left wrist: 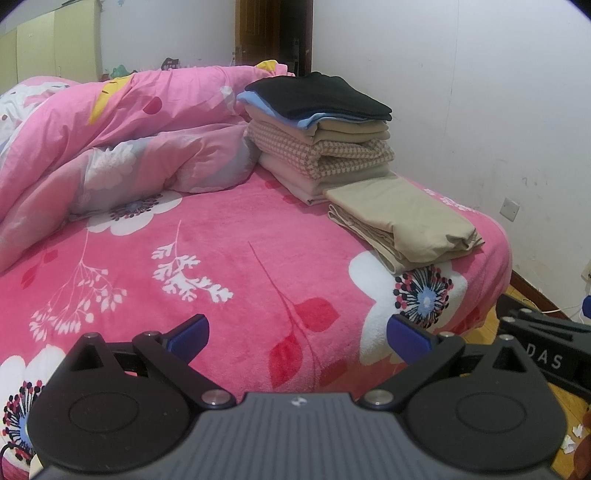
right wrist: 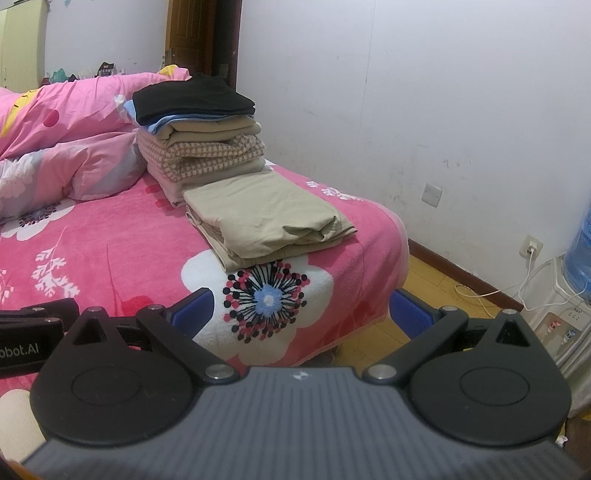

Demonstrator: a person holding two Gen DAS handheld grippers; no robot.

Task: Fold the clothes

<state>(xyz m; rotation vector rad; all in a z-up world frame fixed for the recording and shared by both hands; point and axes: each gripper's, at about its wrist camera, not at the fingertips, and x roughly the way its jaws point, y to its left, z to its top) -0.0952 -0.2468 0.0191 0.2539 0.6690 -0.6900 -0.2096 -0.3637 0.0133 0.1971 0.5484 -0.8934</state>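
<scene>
A folded beige garment [left wrist: 402,221] [right wrist: 266,218] lies flat on the pink flowered blanket [left wrist: 229,258] [right wrist: 92,236], near the bed's right edge. Right behind it stands a stack of folded clothes [left wrist: 321,129] [right wrist: 199,133], with a black piece on top, then blue, beige, checked and pale pink layers. My left gripper [left wrist: 297,338] hovers open over the blanket, well short of the beige garment, nothing between its blue pads. My right gripper [right wrist: 301,314] is also open and empty, above the bed's front corner. Part of the right gripper [left wrist: 535,339] shows at the left view's right edge.
A crumpled pink quilt [left wrist: 122,136] [right wrist: 62,136] fills the bed's far left. A white wall [left wrist: 461,92] runs along the right, with a socket [right wrist: 432,194]. Wooden floor [right wrist: 428,280], a white cable and a water dispenser [right wrist: 576,280] sit beside the bed. A brown door [left wrist: 258,33] stands behind.
</scene>
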